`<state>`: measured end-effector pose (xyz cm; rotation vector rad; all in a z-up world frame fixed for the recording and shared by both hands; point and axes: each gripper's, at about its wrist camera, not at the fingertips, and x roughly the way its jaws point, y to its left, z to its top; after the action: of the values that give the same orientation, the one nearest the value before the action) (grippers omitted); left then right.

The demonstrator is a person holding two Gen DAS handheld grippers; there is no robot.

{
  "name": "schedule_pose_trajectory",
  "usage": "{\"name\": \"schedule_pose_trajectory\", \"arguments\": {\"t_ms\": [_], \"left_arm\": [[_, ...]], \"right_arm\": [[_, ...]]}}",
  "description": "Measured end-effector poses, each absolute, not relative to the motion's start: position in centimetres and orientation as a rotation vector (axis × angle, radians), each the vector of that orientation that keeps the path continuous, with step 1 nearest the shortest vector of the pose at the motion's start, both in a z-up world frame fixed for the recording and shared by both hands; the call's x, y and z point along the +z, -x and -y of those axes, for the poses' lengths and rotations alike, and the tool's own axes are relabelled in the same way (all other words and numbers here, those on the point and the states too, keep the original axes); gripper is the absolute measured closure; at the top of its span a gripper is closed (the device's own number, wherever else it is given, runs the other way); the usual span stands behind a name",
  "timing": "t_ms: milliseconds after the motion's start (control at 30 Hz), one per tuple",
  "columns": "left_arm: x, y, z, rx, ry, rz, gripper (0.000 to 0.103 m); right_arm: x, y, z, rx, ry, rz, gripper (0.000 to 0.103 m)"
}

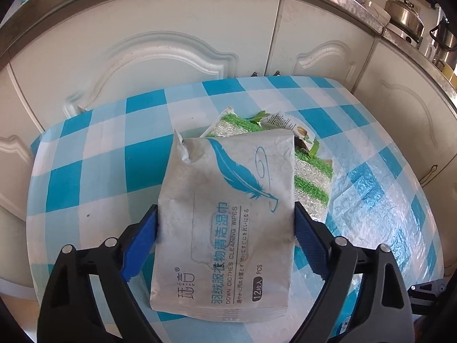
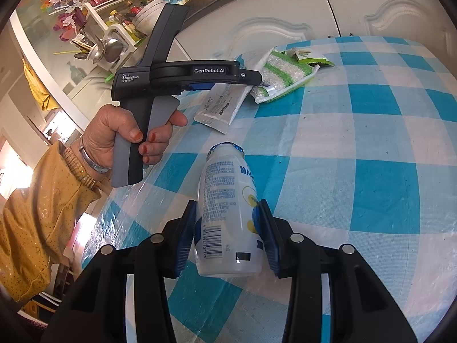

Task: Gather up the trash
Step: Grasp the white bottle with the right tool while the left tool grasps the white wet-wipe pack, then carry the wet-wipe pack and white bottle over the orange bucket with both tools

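Note:
My left gripper (image 1: 225, 214) is shut on a grey wet-wipes packet (image 1: 225, 217) with a blue feather print, its blue pads pressing both long edges. The packet also shows in the right wrist view (image 2: 221, 107), held just above the checkered table, with the left gripper (image 2: 228, 87) over it. My right gripper (image 2: 228, 214) is shut on a white plastic bottle (image 2: 228, 208) with a blue foil top, lying along the fingers. A green-striped scouring cloth (image 1: 311, 177) lies behind the packet, with a torn snack wrapper (image 1: 288, 127) on its far end.
The blue-and-white checkered tablecloth (image 1: 100, 157) covers a small table set against white cabinet doors (image 1: 171, 54). Kettles (image 1: 405, 14) stand on the counter at the right. A dish rack with utensils (image 2: 102, 45) stands at the far left in the right wrist view.

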<state>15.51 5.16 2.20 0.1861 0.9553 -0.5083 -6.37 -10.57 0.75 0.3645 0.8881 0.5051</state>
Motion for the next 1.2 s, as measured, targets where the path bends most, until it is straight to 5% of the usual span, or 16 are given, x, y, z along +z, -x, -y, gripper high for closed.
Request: {"name": "schedule_pose_trajectory", "arguments": {"t_ms": [1200], "left_arm": [[4.3, 0.7, -19.9, -0.225, 0.036, -0.843, 0.021]], "right_arm": [[0.9, 6.6, 11.0, 0.456, -0.372, -0.88, 0.059]]}}
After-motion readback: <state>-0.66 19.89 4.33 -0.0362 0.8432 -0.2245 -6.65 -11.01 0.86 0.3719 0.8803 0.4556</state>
